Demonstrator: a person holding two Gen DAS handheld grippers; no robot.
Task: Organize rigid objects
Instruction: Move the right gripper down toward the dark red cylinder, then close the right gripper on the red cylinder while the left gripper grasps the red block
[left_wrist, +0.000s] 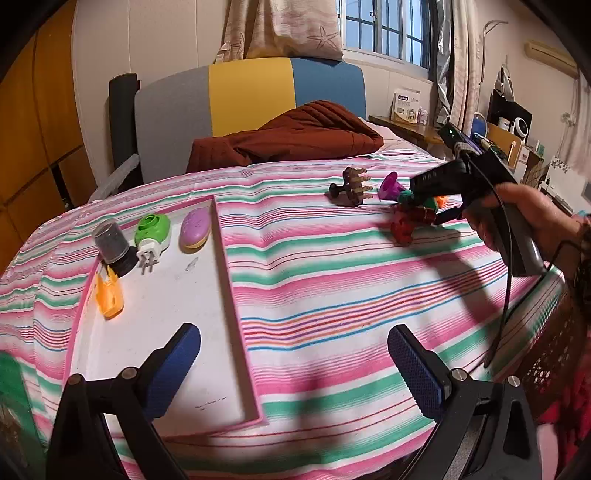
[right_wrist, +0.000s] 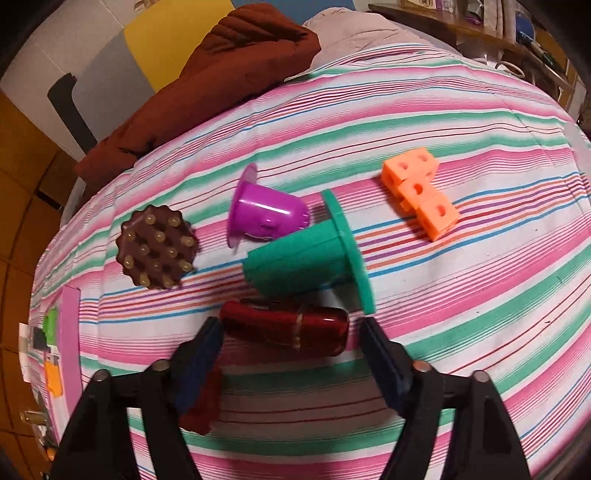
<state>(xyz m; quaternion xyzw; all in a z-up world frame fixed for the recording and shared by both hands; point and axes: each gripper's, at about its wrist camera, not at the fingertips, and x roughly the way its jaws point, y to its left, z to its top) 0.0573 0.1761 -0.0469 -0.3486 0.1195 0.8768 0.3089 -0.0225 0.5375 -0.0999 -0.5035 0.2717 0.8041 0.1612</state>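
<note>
The dark red translucent piece lay on the striped bedcover, and right over it sat the right gripper, its blue pads spread either side of the piece's two ends, bracketing it without visibly pressing on it, though the blur made contact on the left pad hard to rule out. Touching the red piece on its far side lay the green flanged cup, tipped over, and just beyond that the purple cup, also on its side. Well off to the far right of the red piece sat the orange linked cubes; off to its left, the brown studded massager. So five loose things were left on the cloth, this red one looking like the next to go. Far left of the red piece lay the pink-rimmed white tray, and that was where the finished work showed: a dark capped jar, a green plug-in device, a purple oval case and an orange clip lined up at its far end, with plenty of bare floor. The left gripper hung over the tray's near edge, jaws wide apart and holding nothing. By my count, a bit under half the sorting was done.
</note>
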